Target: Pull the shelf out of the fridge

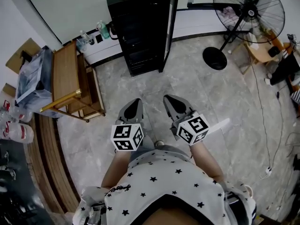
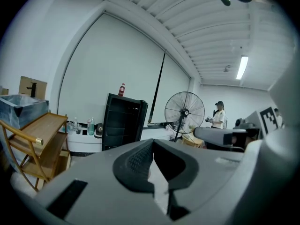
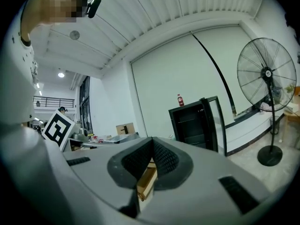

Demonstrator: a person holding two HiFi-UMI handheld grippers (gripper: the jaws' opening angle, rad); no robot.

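Grey floor (image 1: 197,93): upright fridge (image 1: 138,27) (door (image 1: 170,29) open) faces person (image 1: 164,186).

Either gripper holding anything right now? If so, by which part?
Nothing is held. The left gripper and the right gripper both have their jaws closed together on nothing, well away from the tall black fridge.

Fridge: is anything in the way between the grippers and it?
Nothing visible. Only bare floor lies between the left gripper, the right gripper and the fridge, whose door stands open. The wooden rack is off to the left and the fan off to the right.
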